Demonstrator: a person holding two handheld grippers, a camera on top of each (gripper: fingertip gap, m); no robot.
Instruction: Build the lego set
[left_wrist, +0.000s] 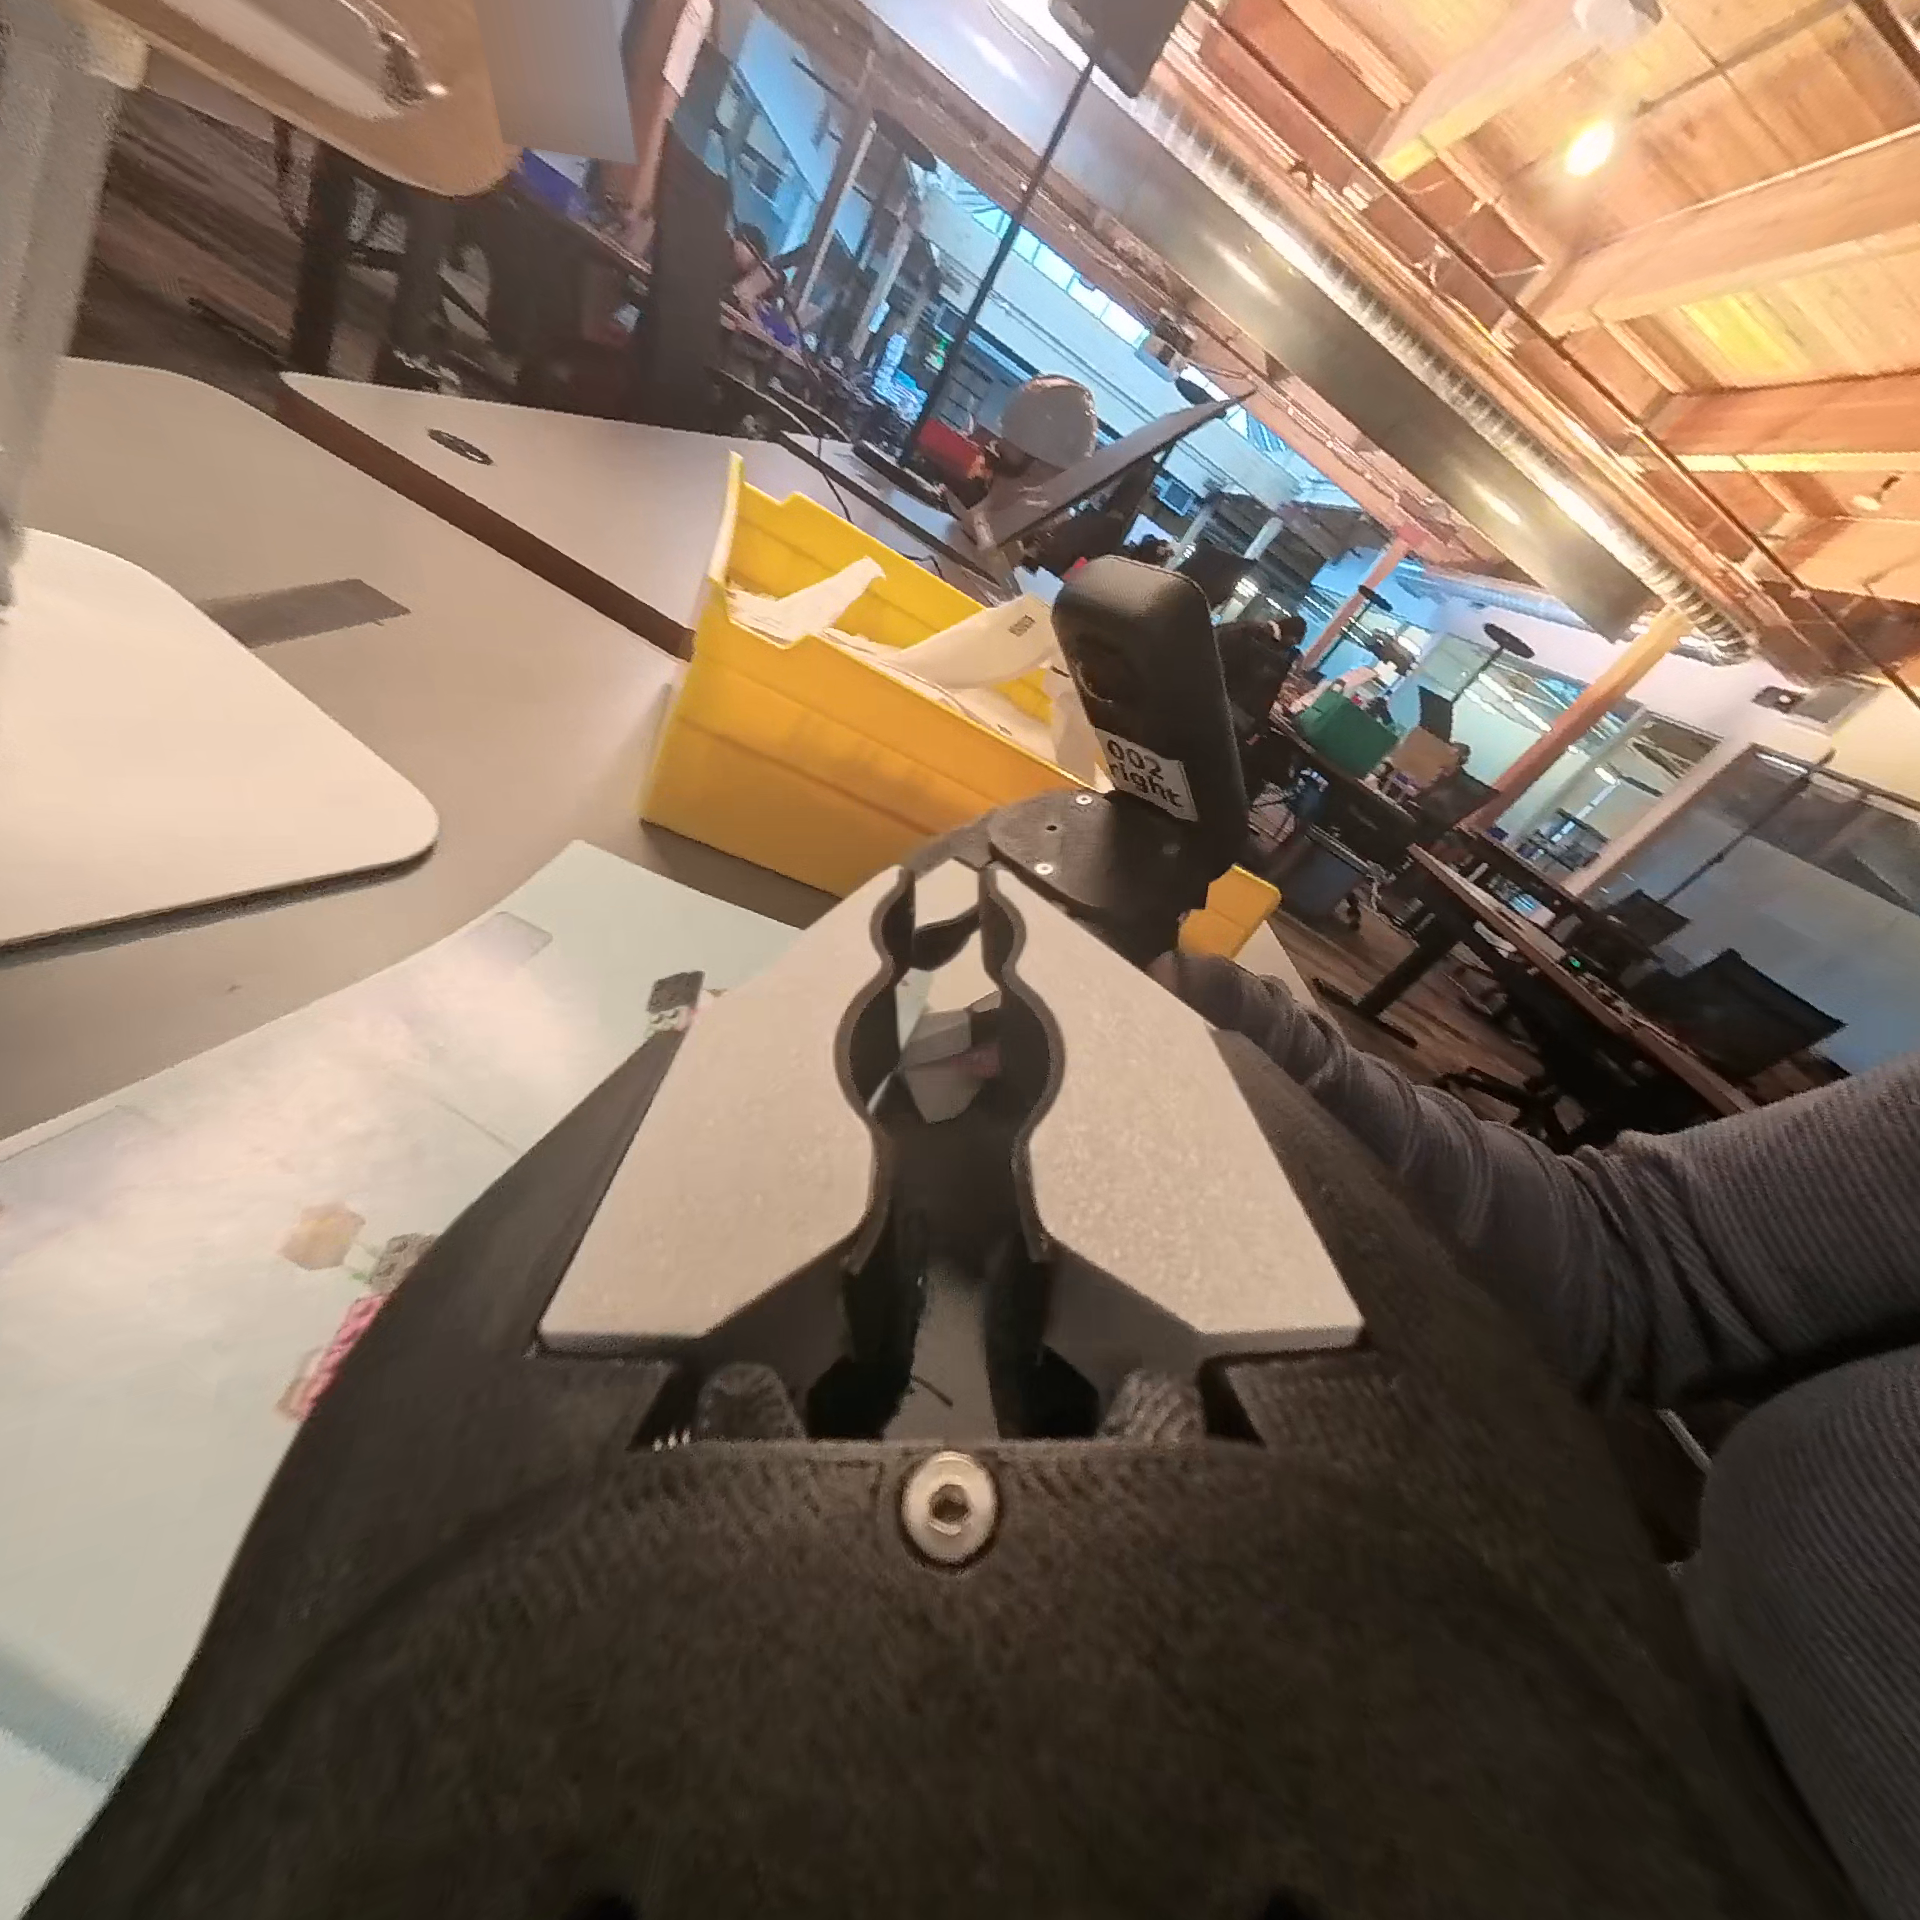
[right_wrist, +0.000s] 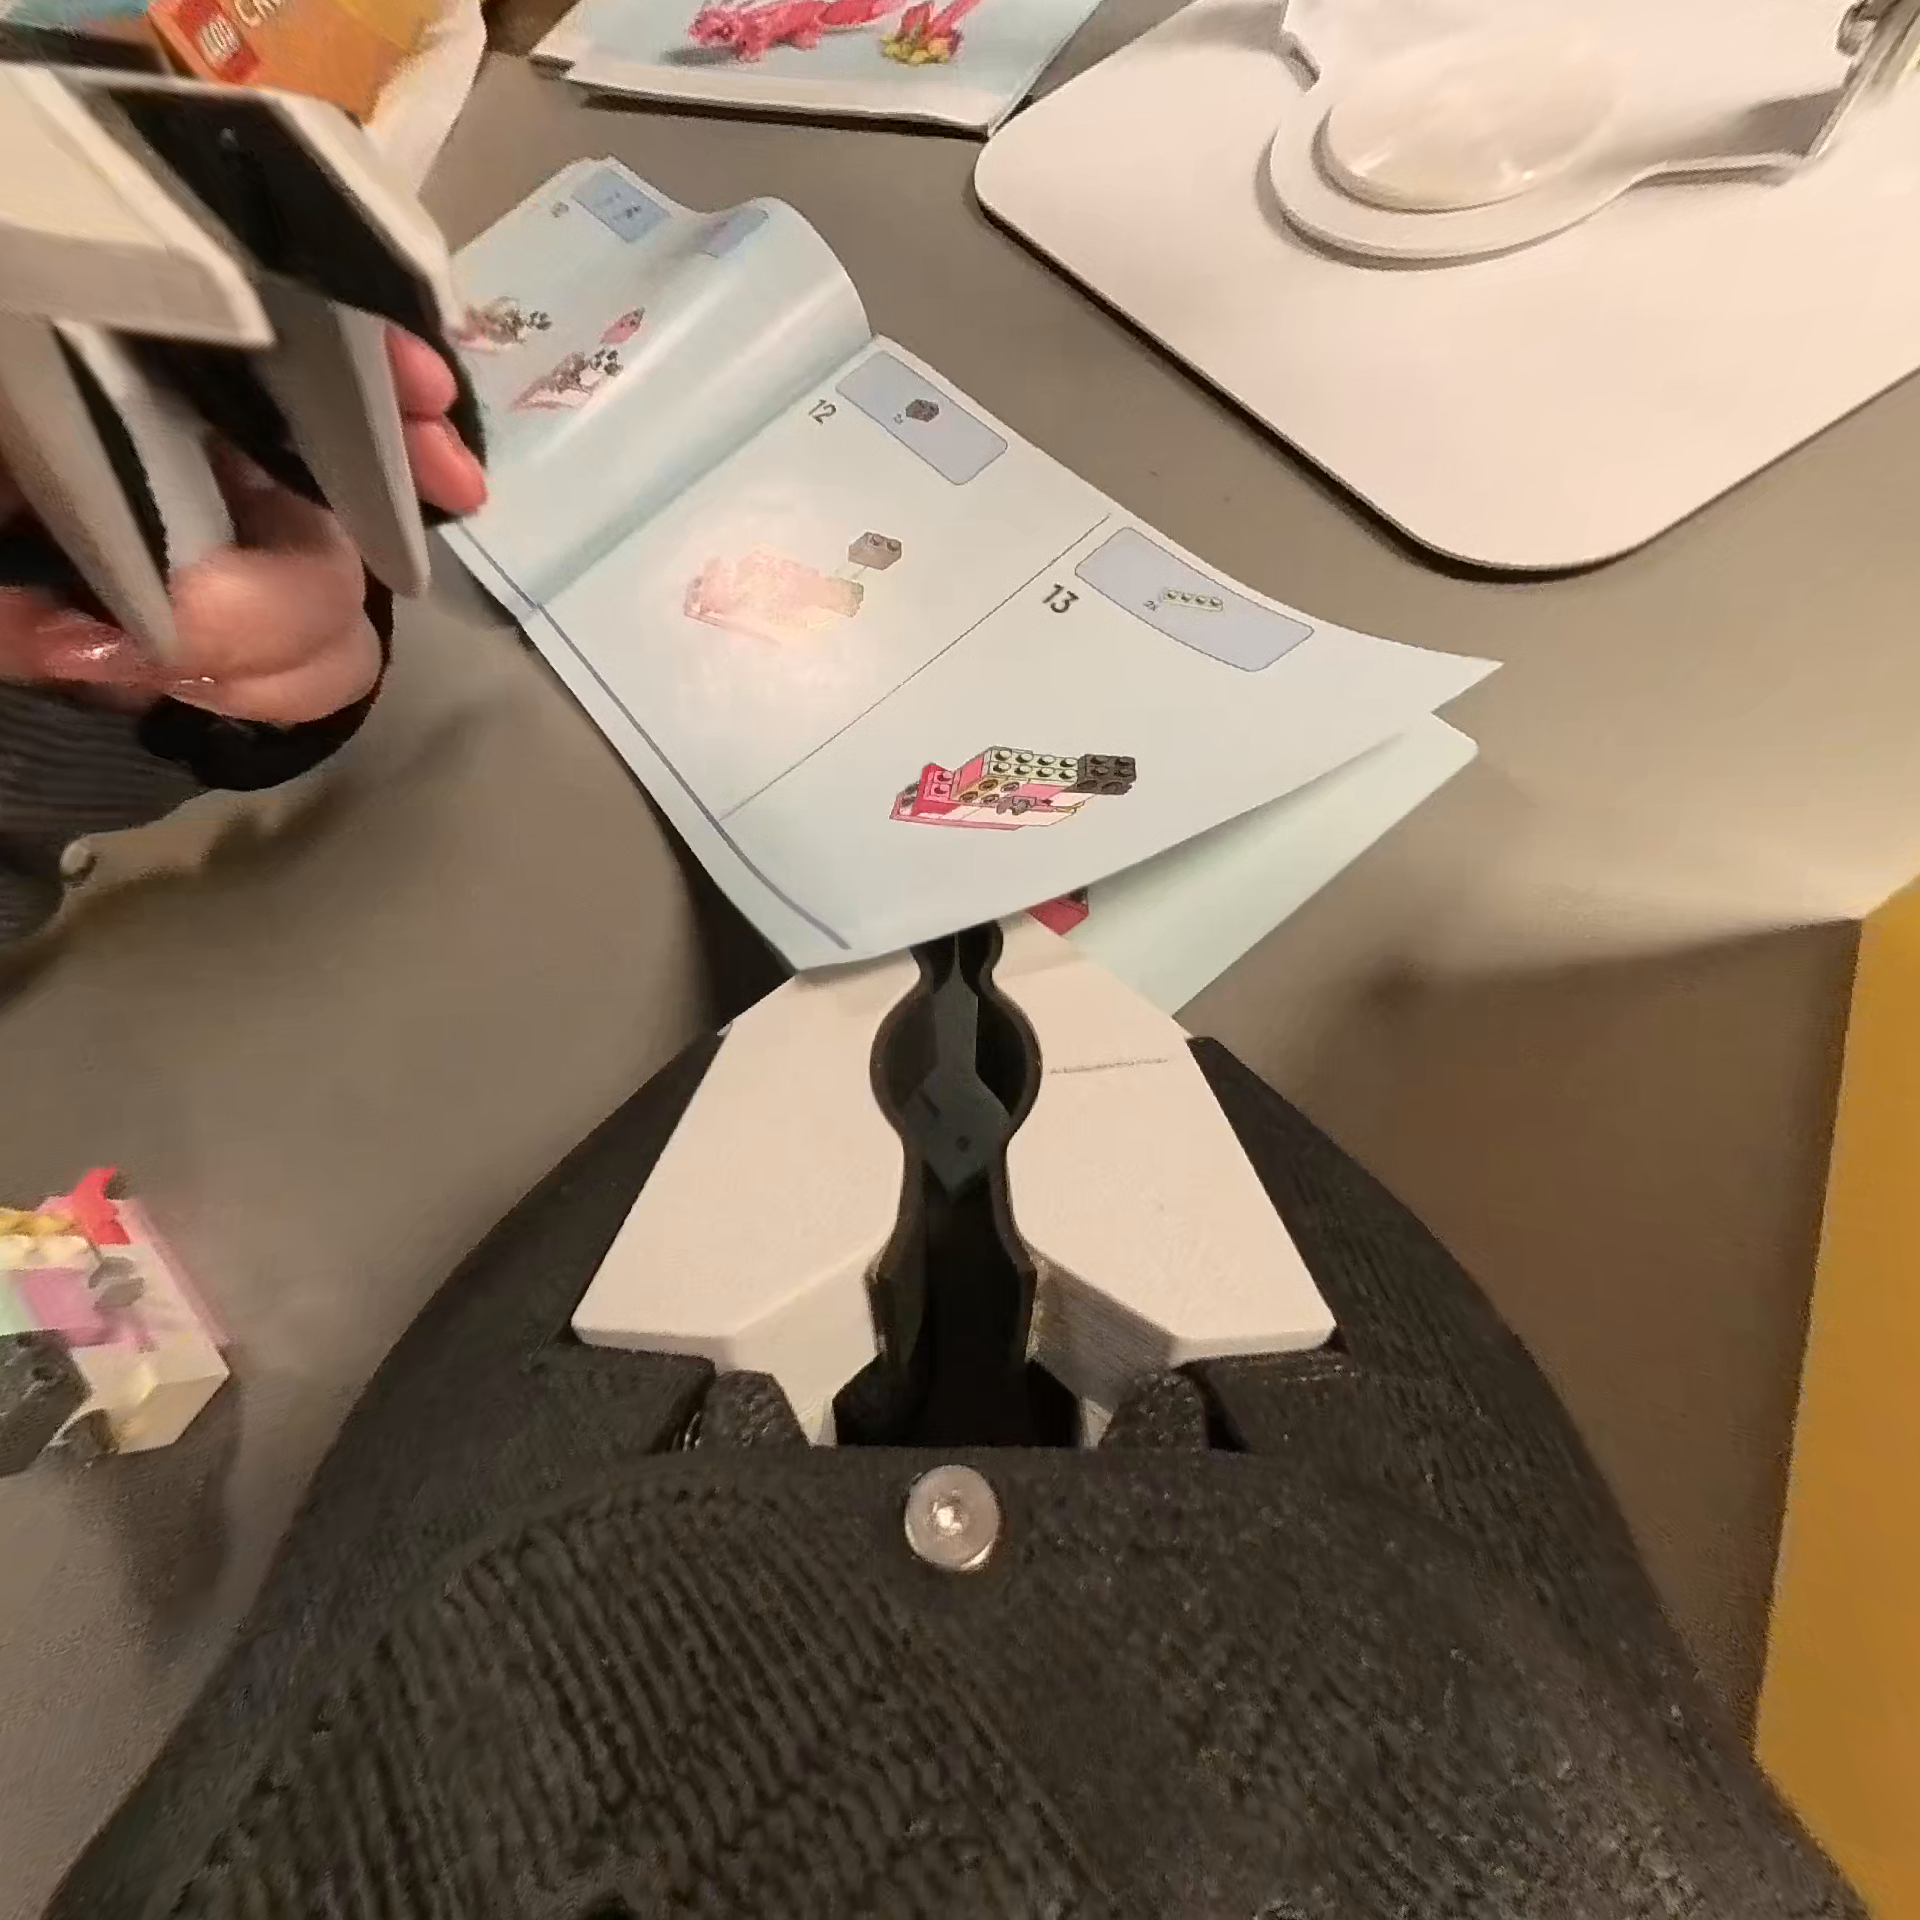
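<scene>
My right tongs (right_wrist: 961, 951) are pinched on the near edge of the pale blue paper instruction booklet's (right_wrist: 883, 665) lifted page. My left tongs (left_wrist: 948, 894) stand slightly parted, bare, above that booklet (left_wrist: 260, 1122). A small pink-and-white brick assembly (right_wrist: 99, 1314) sits left. Farther off lie a yellow plastic bin (left_wrist: 821, 727) and a white rounded stand base (right_wrist: 1558, 343).

You have two grippers (left_wrist: 948, 894) (right_wrist: 966, 951), two instruction booklets (right_wrist: 914, 582) (right_wrist: 831, 62), one yellow bin (left_wrist: 831, 748), one white pad (right_wrist: 1558, 364), one brick model (right_wrist: 94, 1320).
</scene>
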